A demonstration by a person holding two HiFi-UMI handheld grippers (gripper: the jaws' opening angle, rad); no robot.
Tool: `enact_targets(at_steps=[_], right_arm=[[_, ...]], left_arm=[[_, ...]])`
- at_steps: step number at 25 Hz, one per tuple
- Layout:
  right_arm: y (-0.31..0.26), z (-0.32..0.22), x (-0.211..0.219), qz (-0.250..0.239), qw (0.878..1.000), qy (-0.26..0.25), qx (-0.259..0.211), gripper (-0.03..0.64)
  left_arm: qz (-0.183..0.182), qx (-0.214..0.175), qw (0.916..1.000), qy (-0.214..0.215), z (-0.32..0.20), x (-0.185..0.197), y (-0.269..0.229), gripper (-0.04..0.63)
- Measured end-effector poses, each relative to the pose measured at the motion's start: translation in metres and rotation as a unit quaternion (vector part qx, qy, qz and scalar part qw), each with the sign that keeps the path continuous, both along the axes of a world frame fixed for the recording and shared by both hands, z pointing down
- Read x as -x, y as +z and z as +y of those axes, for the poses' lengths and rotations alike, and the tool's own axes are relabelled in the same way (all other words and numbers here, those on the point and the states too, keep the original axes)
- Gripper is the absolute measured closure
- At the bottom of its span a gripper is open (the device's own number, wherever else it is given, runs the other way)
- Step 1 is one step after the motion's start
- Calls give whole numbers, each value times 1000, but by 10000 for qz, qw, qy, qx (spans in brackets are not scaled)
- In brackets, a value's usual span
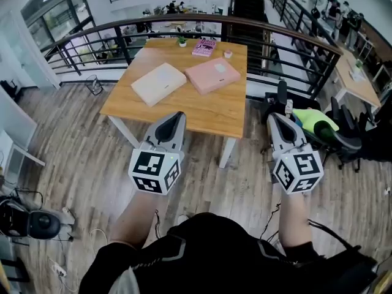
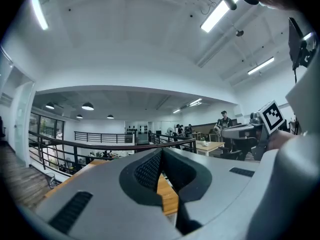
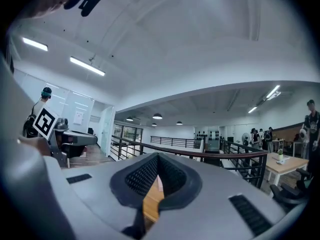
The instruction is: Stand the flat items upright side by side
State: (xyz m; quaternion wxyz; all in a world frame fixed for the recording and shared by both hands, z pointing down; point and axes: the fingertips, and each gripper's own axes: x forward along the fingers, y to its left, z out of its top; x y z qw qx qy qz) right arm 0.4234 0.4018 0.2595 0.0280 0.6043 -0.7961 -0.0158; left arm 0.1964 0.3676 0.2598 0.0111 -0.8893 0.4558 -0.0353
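Two flat items, cream item (image 1: 158, 83) and pink item (image 1: 212, 75), laid flat beside each other on worktop (image 1: 214, 112). Left gripper (image 1: 176, 117) and right gripper (image 1: 275, 120) held short of it, fingers (image 2: 147, 171) pressed together, nothing pinched. Plant seen in small pot (image 1: 182, 42) at far edge.

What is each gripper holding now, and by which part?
Nothing. The left gripper and the right gripper are both shut and empty, short of the wooden table, where the cream flat box and the pink flat box lie flat.
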Motion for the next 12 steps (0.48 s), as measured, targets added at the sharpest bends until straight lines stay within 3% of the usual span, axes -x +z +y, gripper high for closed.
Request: enact_targets(at_steps=[5, 12], right_arm=[[3, 1, -3, -59, 10000, 19, 50, 607], [5, 2, -1, -13, 10000, 24, 43, 606]], left_arm=[[-66, 112, 9997, -199, -3, 5, 3, 566], [107, 163, 9996, -196, -2, 7, 2, 565]])
